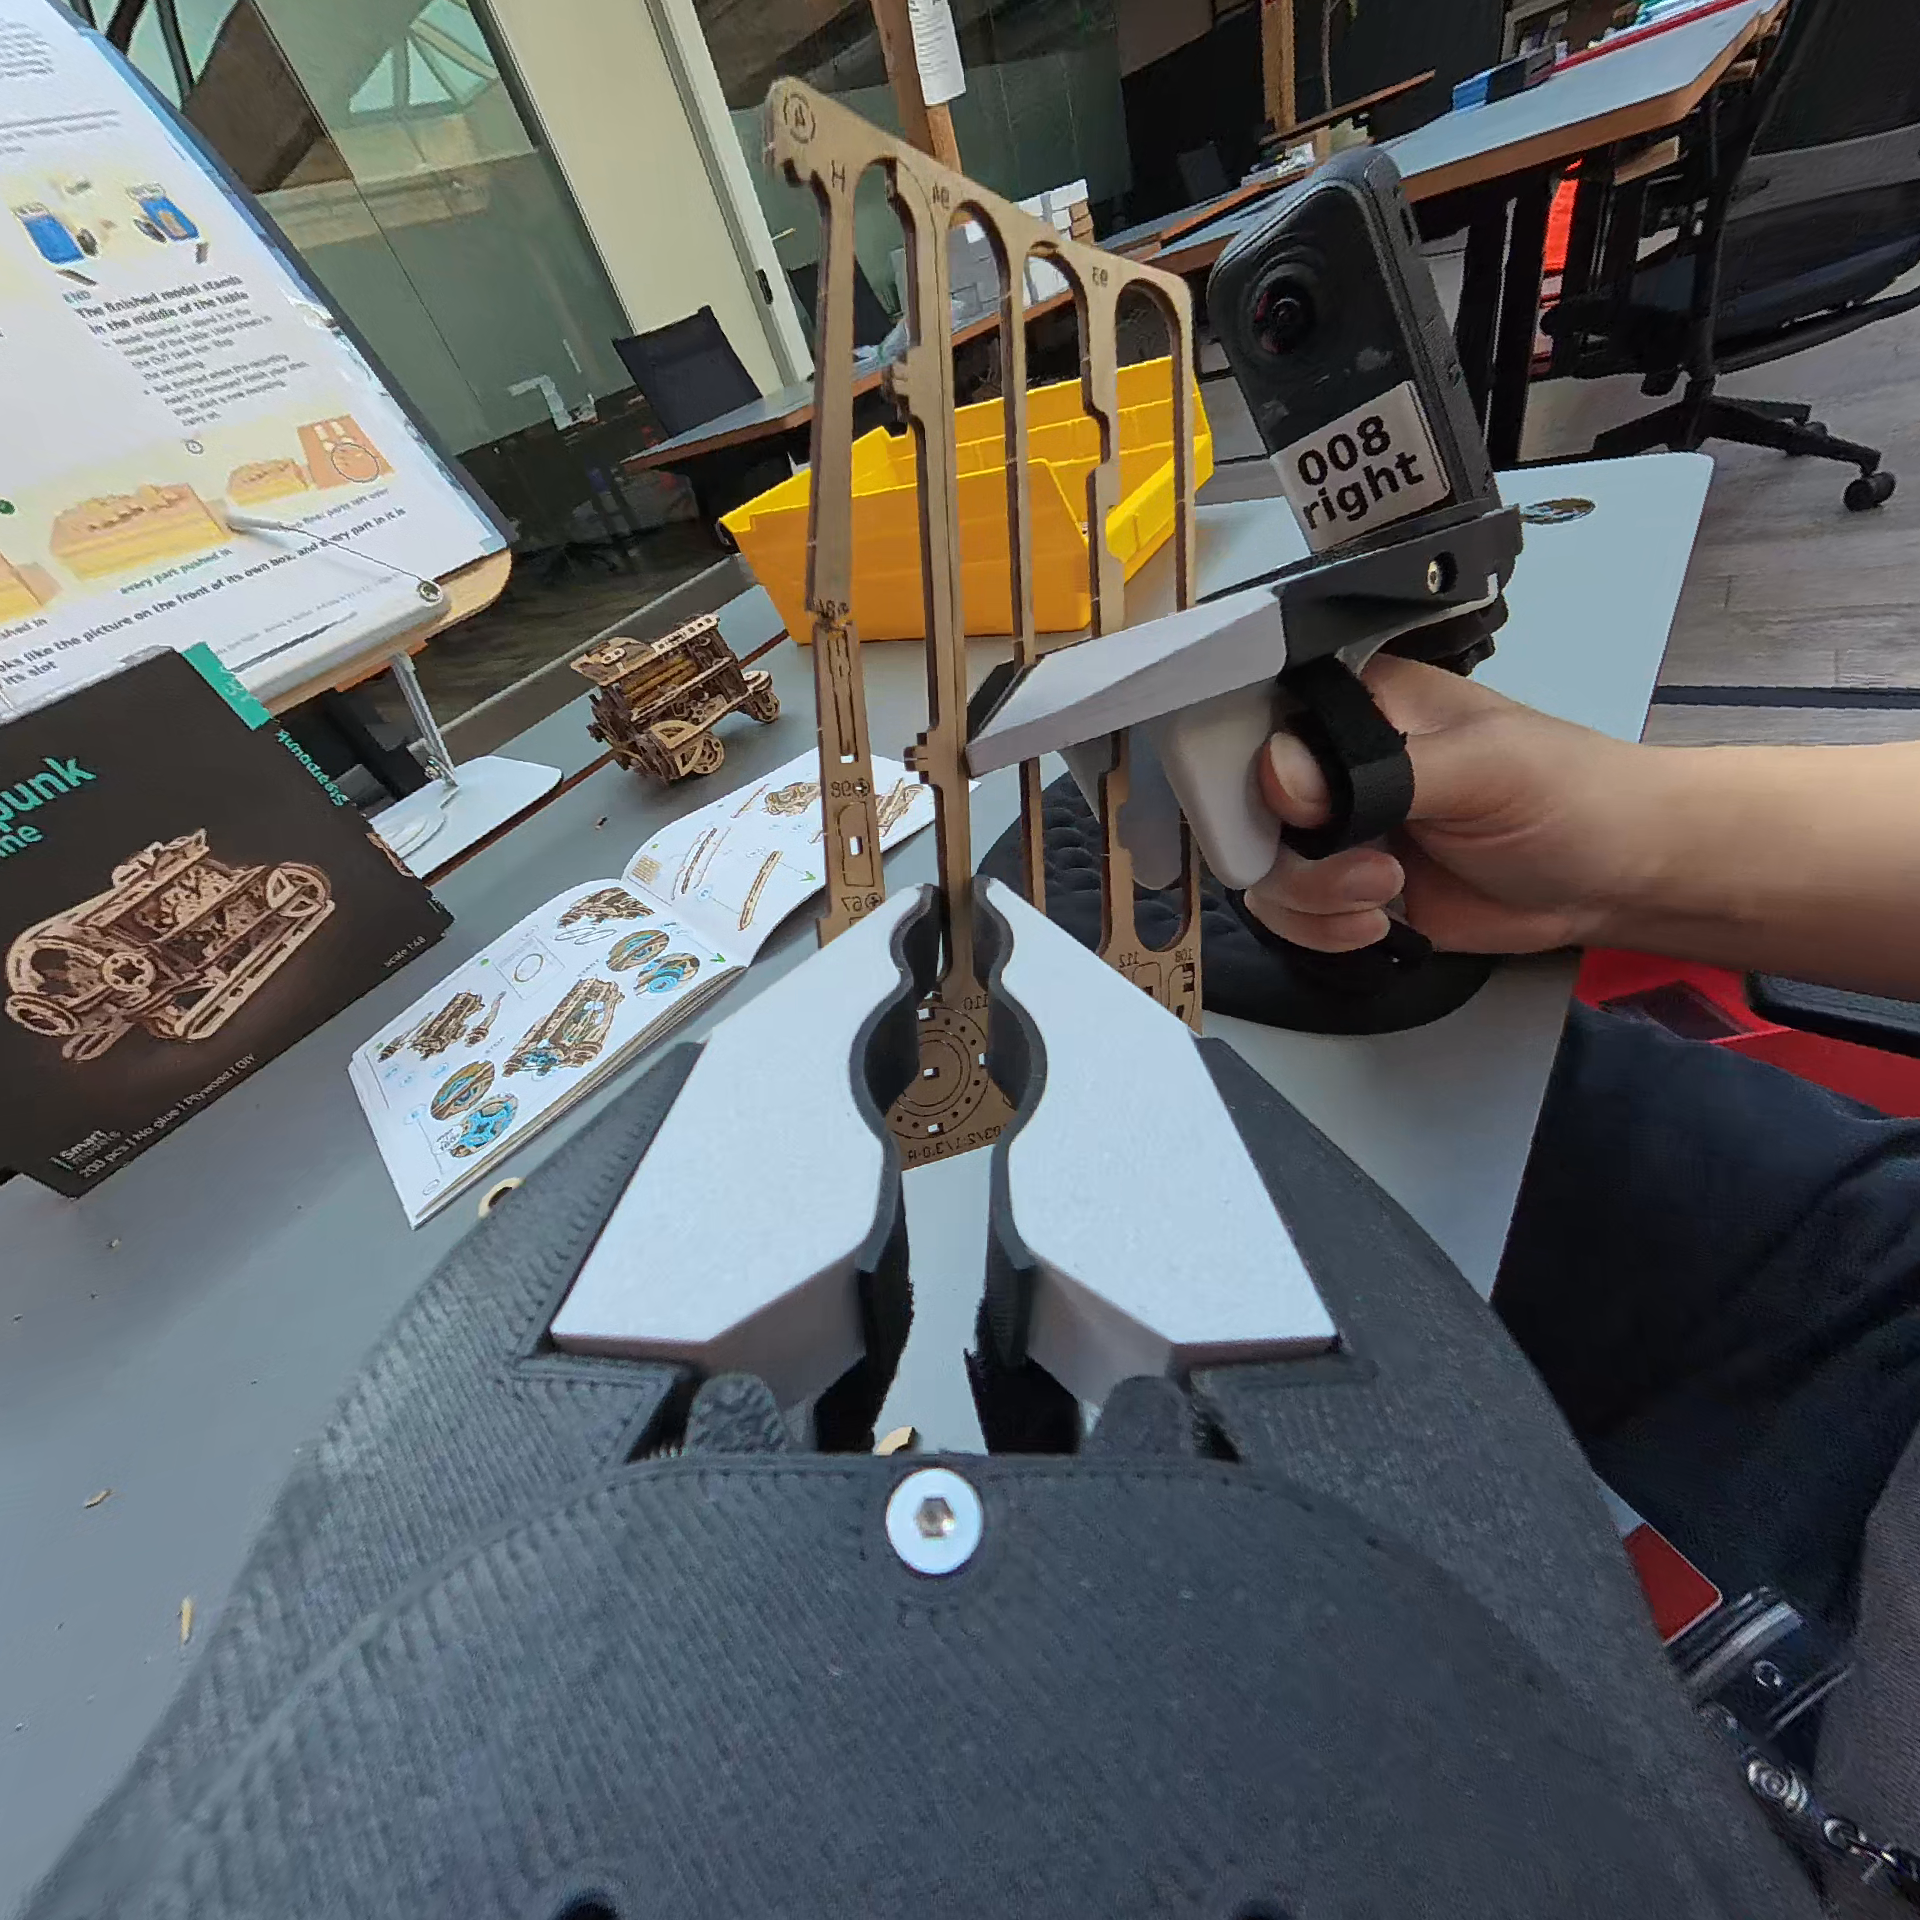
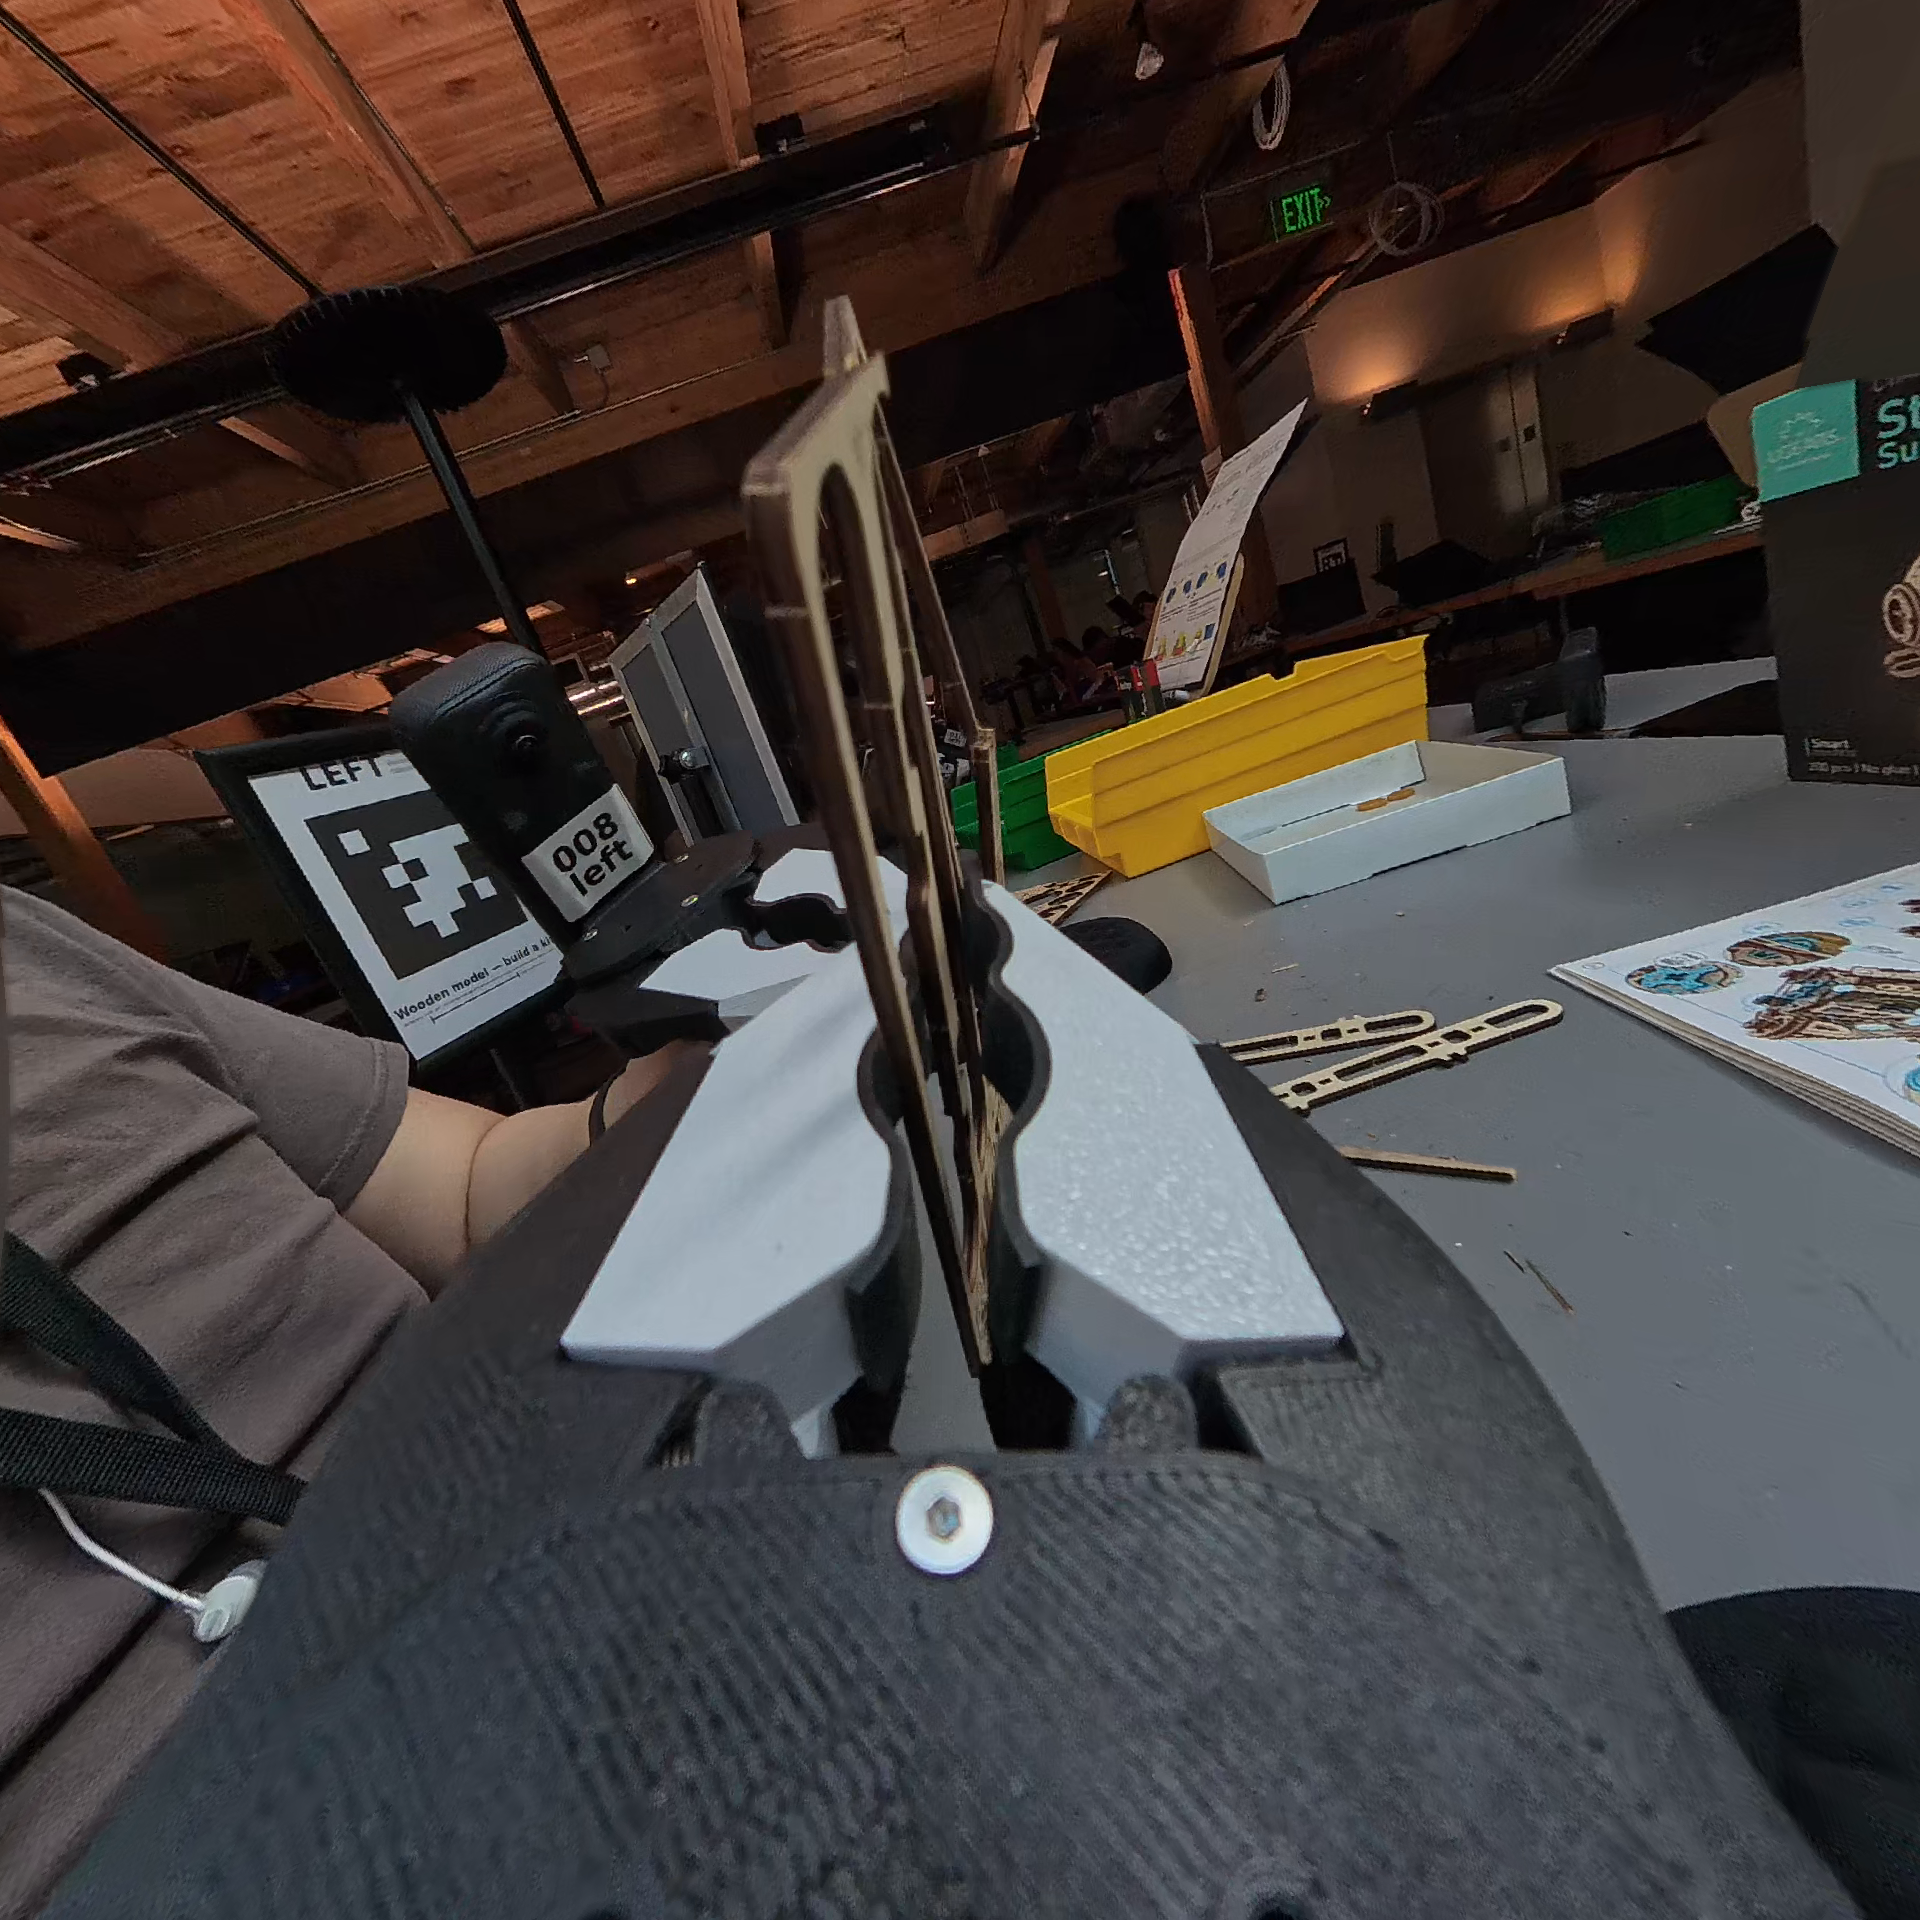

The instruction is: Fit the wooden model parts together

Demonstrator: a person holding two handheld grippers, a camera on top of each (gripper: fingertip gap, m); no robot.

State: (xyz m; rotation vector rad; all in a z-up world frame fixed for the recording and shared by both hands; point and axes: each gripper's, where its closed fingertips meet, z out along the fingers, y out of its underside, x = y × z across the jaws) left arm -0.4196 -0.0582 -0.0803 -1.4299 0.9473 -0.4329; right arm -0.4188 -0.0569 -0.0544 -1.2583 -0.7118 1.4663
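A thin laser-cut wooden parts sheet [image 1: 1099,278] with long cut-out slots stands upright above the grey table [image 1: 208,1351]. My left gripper [image 1: 951,899] is shut on its lower edge, beside a round part still in the sheet. My right gripper [image 1: 982,727], held by a hand, comes in from the right and pinches the sheet higher up. In the right wrist view the sheet [image 2: 810,582] shows edge-on between my right gripper's [image 2: 930,894] shut fingers, with the left gripper [image 2: 821,914] behind it. Two loose slotted wooden strips [image 2: 1382,1044] lie on the table to the right.
A partly built wooden model [image 1: 675,696] stands behind an open instruction booklet [image 1: 582,987]. The model's dark box [image 1: 177,914] and a tilted instruction board [image 1: 208,364] are at the left. A yellow bin [image 2: 1247,748], a white tray [image 2: 1392,821] and a round black mat [image 1: 1299,977] are nearby. Left and right tips are no more than a few centimetres apart.
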